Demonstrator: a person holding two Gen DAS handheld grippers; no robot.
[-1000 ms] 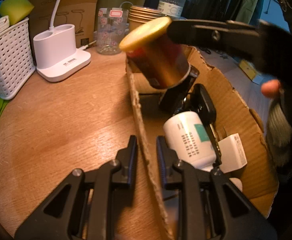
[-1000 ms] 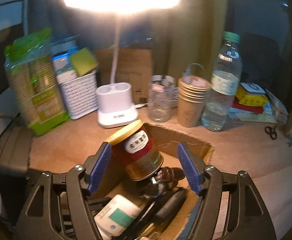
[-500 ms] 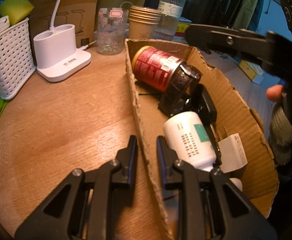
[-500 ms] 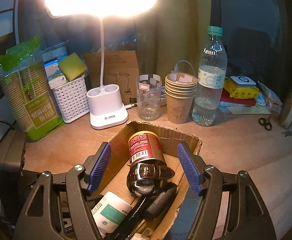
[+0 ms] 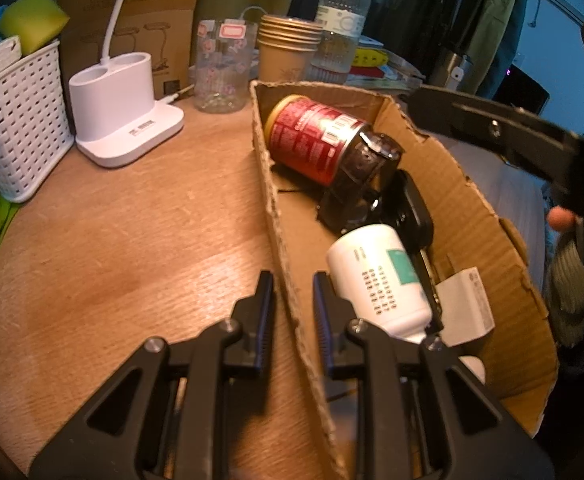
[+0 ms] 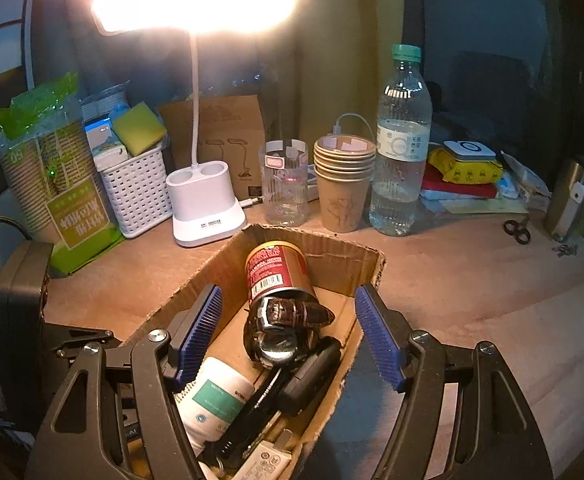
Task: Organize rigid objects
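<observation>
Left claw (image 5: 290,312) clenched on the near side wall of the shallow brown cardboard box (image 5: 468,196), 1 finger outside over the wooden desk (image 5: 132,232), the other inside the box. Right claw (image 6: 288,332) released, blue-padded fingers (image 6: 202,326) spread wide above the box, nothing between the pads.

Inside the box, at its far end: red-labelled cylindrical tin with gold lid (image 5: 312,142), lying on its side, lid toward the far wall. Against the tin's base: dark wristwatch with brown leather strap (image 6: 288,314), directly between and just beyond the right claw's fingertips. Nearer along the box floor: black elongated device (image 6: 312,376), then white cylindrical plastic bottle with teal label (image 5: 380,276), lying on its side just beside the inner finger of the left claw. Small white paper tag (image 5: 468,304) beside the bottle.

Behind the box on the desk: white lamp base with 2 cup holes (image 6: 206,204), clear drinking glass (image 6: 284,184), stack of brown paper cups (image 6: 344,180), clear water bottle with green cap (image 6: 402,144), white perforated plastic basket (image 6: 136,192).
</observation>
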